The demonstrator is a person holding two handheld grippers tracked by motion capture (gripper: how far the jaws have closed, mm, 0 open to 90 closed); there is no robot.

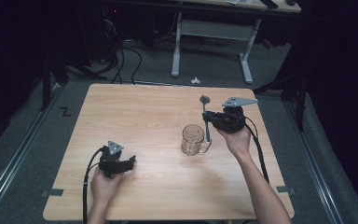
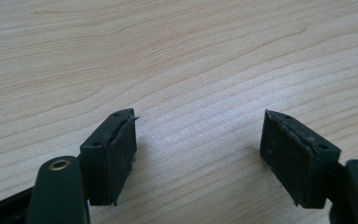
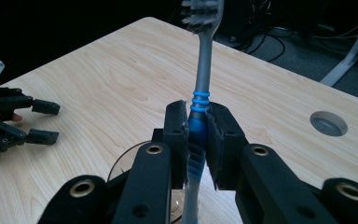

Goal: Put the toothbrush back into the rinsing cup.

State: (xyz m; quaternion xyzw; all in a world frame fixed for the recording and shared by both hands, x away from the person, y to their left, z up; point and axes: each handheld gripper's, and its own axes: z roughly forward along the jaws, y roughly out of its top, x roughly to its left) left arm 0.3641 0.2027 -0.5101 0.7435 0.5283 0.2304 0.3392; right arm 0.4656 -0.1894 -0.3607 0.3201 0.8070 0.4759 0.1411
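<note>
The left gripper [image 1: 129, 162] is resting low over the front left part of the worktop [image 1: 135, 112], gripped by the person's left hand [image 1: 103, 183], with its cable trailing back toward the front edge. Its fingers [image 2: 114, 156] are standing released, well apart, with bare wood grain showing between them in the left gripper view. The right gripper view is showing the same gripper [image 3: 44, 121] at far left, fingers spread and nothing between them.

Near the worktop's middle, slightly right, a clear glass mug [image 1: 193, 139] is standing upright, its handle facing right. In the right gripper view its rim [image 3: 130, 156] is showing just below and behind the fingers.

Just right of the mug, the right gripper [image 1: 208, 120] is being held above the worktop by the person's right hand [image 1: 237, 138], its grey plate on top. Its fingers [image 3: 177, 140] are clenched on the toothbrush [image 3: 200, 93], pressing its blue grip section from both sides. The toothbrush is standing roughly upright: the grey neck and bristled head [image 1: 204, 99] are rising above the fingers, while the lower handle is reaching down beside the mug's rim on the handle side; whether its tip is touching the glass cannot be determined.

At far right in the right gripper view, a round hole [image 3: 328, 123] is sitting in the worktop surface.
</note>
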